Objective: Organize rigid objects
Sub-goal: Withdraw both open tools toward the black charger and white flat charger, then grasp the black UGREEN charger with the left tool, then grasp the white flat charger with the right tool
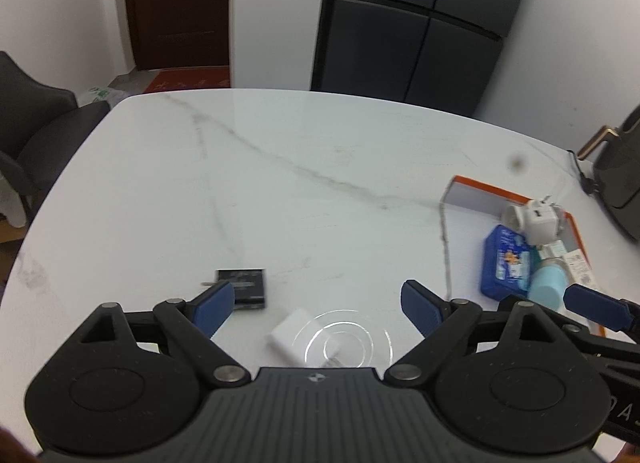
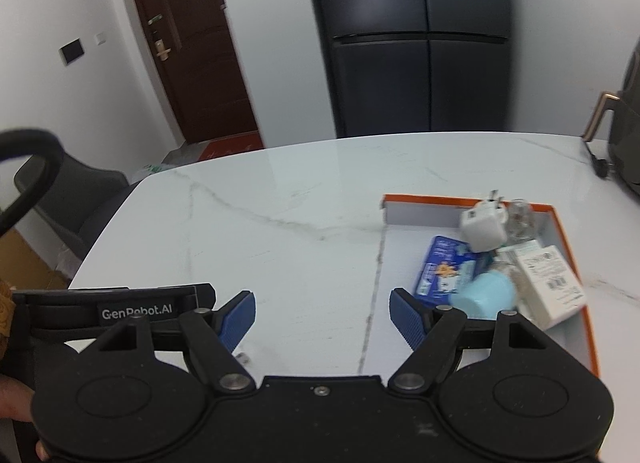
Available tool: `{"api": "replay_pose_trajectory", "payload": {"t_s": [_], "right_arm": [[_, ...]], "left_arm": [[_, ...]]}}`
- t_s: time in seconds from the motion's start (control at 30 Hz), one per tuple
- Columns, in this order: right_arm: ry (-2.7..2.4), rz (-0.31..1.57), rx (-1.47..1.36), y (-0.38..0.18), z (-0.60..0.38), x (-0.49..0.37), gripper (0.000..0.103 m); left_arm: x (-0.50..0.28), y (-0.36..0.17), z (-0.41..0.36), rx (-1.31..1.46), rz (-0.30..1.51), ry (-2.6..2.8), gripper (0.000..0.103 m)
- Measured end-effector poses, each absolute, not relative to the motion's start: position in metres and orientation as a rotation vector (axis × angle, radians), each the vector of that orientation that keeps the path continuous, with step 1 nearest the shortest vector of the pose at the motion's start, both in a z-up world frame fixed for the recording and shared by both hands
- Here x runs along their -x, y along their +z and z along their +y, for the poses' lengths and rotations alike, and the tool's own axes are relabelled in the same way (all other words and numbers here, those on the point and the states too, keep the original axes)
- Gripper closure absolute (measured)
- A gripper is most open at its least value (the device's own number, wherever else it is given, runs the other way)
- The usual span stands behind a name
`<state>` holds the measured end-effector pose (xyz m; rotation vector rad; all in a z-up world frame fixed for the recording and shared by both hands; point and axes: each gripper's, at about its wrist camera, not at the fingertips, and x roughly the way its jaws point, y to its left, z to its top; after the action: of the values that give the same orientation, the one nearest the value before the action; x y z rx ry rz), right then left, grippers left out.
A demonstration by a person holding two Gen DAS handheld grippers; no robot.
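Left wrist view looks down on a white marble-patterned tabletop [image 1: 240, 167], with the left gripper [image 1: 316, 303] held over its near part, blue-padded jaws spread wide and nothing between the pads. Just past the left pad lies a flat black rectangular box [image 1: 248, 287], and between the jaws, nearer the camera, sits a small white plastic block [image 1: 290, 333], slightly blurred. At the right, a shallow orange-rimmed cardboard tray [image 1: 472, 187] holds a blue printed carton [image 1: 506, 267], a white plug adapter [image 1: 536, 221] at its far end and a pale blue cylinder [image 1: 548, 287] at its near end. A blue pad of the right gripper pokes in just beside that cylinder.

Right wrist view shows the right gripper [image 2: 322, 315] hovering over the tray's left edge, jaws likewise wide and empty. Inside the tray, a white labelled box [image 2: 552, 283] lies to the right of the cylinder. A dark refrigerator [image 2: 420, 39] and a brown door [image 2: 188, 35] stand beyond the table.
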<state>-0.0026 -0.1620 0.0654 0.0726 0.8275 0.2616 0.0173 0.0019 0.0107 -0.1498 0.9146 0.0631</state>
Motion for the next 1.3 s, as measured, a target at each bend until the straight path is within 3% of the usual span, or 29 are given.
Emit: {"api": "replay_pose_trajectory", "payload": {"t_s": [0.4, 0.87, 0.93, 0.97, 1.03, 1.1, 1.3], "right_arm": [[0.347, 0.907, -0.034, 0.034, -0.123, -0.003, 0.015], [0.377, 0.973, -0.021, 0.002, -0.114, -0.006, 0.015], [0.384, 0.985, -0.017, -0.002, -0.111, -0.006, 0.015], [0.393, 0.989, -0.013, -0.005, -0.11, -0.005, 0.015], [0.405, 0.999, 0.003, -0.01, -0.105, -0.005, 0.015], [0.422, 1.005, 0.011, -0.014, -0.1, -0.005, 0.015], [0.492, 0.999, 0.057, -0.026, -0.082, -0.01, 0.015]], "left_arm": [[-0.011, -0.025, 0.072, 0.224, 0.987, 0.203, 0.007], [-0.051, -0.07, 0.073, 0.208, 1.026, 0.176, 0.006], [-0.055, -0.077, 0.072, 0.205, 1.028, 0.169, 0.009], [-0.057, -0.079, 0.073, 0.208, 1.028, 0.166, 0.017], [-0.056, -0.08, 0.073, 0.194, 0.997, 0.149, 0.024], [-0.054, -0.077, 0.073, 0.168, 0.976, 0.113, 0.041], [-0.043, -0.072, 0.093, 0.185, 0.971, 0.08, 0.042]]}}
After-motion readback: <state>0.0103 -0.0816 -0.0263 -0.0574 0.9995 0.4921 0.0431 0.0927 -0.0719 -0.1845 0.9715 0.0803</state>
